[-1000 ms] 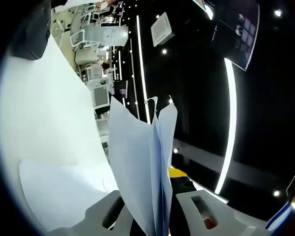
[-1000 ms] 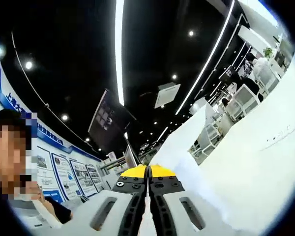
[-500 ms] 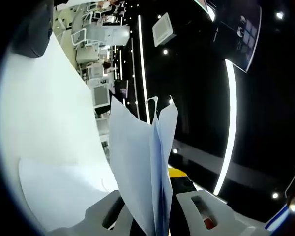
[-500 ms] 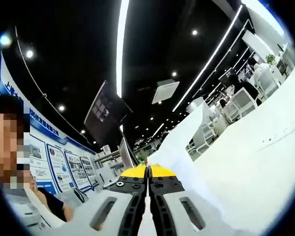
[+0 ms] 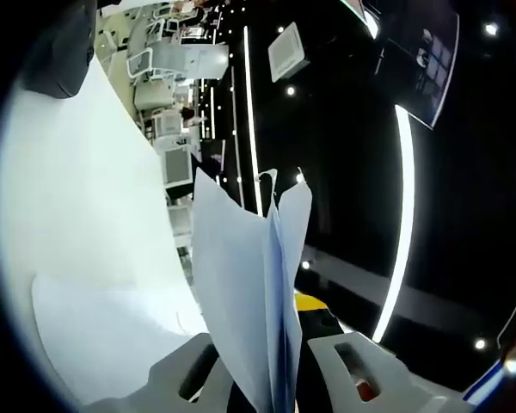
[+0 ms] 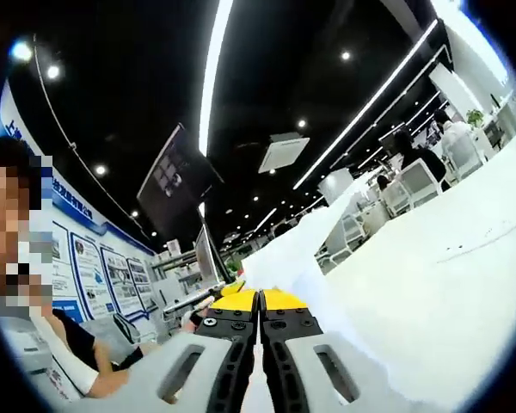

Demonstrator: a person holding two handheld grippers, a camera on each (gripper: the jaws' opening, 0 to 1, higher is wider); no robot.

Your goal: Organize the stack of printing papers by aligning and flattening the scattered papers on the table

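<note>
L gripper view: left gripper (image 5: 271, 366) jaws pinching a sheaf of papers (image 5: 249, 284) edge-on; sheets rise from betw. the jaws toward 12 o'clock, top corners fanned apart and uneven, so not yet squared. One loose sheet (image 5: 103, 331) lies flat on the white table (image 5: 77, 198) at approx. 8 o'clock of the view, separate from the held bunch. Dark object at 11 o'clock, on or past the table edge; can't ID.

R gripper view: right gripper (image 6: 259, 301) jaws pressed together, yellow tips touching w/ a thin white edge in the seam lower down, prob. paper clamped there. The white sheet running off toward 1 o'clock looks like the same papers seen from the other end, judged not confirmed.

Progress (judgement): mid-task. Papers gathered and lifted off the surface, held at two ends, likely for tapping/jogging edges. Left to do: align edges, collect the stray sheet, lay stack down and flatten. No tidy stack on the table seen as yet.

Surface/room: table top plain white, matte, a faint line across it in R view at 3 o'clock. Both cams tilted up hard: black ceiling w/ long light strips (image 5: 402, 215), spot lamps, square ceiling unit (image 6: 282, 153), hanging screen. White chairs/desks in the background at 12 o'clock in L view, 2 o'clock in R view. Seated person (image 6: 77, 348) at 8 o'clock in R view, in front of wall posters.
</note>
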